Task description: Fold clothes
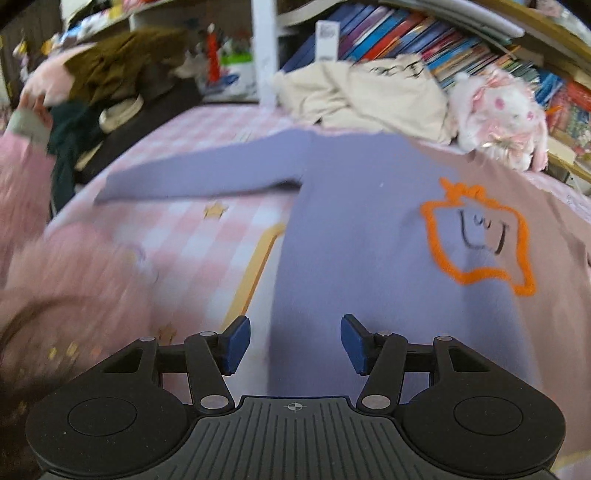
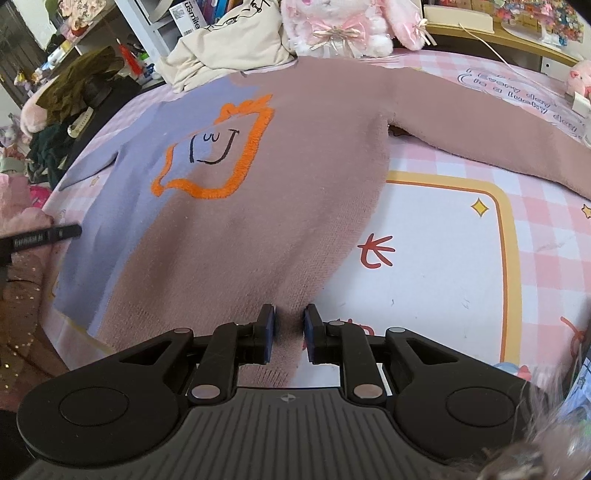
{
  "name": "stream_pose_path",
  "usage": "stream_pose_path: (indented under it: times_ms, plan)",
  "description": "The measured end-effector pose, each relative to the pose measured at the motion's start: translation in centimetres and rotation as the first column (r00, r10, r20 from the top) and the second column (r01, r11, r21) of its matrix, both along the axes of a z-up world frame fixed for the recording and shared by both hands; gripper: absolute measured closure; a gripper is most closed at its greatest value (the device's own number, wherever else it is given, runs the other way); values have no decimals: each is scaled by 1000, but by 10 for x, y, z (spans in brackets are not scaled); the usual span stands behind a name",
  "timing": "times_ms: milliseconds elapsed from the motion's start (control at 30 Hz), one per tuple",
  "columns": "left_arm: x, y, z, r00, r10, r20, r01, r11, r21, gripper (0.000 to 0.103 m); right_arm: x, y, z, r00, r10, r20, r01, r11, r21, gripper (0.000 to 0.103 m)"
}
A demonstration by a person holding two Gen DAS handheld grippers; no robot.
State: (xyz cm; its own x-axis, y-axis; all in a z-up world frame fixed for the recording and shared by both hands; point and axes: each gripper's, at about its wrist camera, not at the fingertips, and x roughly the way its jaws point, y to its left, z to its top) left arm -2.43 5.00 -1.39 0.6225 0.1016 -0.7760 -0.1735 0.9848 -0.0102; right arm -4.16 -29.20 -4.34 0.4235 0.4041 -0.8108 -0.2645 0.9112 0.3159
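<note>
A two-tone sweater (image 2: 280, 192), lilac on one half and dusty pink on the other, lies flat on the bed with an orange outlined face motif (image 2: 218, 147) on its chest. Both sleeves are spread out sideways. In the left wrist view the sweater (image 1: 362, 229) fills the middle, its lilac sleeve (image 1: 199, 173) stretched left. My left gripper (image 1: 293, 341) is open and empty, hovering over the sweater's lower left edge. My right gripper (image 2: 289, 328) has its jaws narrowly apart around the pink hem (image 2: 280, 354), the fabric lying between the pads.
The bed has a pink checked sheet (image 2: 546, 229) with a yellow-bordered white panel. A cream garment (image 2: 229, 40) and a pink plush rabbit (image 2: 343, 26) sit at the far edge. Dark clothes (image 1: 110, 74) pile at the left. Bookshelves (image 1: 461, 40) stand behind.
</note>
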Motion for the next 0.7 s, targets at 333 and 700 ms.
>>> stream_pose_path:
  times_ms: [333,700]
  plan:
    - [0,32,-17,999,17,-34,-24,979,-200,98,-6,13,1,996,-87,24,88,995,-46,87]
    - [3,39,-9,998,-59,30,63,979,-193,99,-5,42,3,978,-205,35,207,974,-95,89]
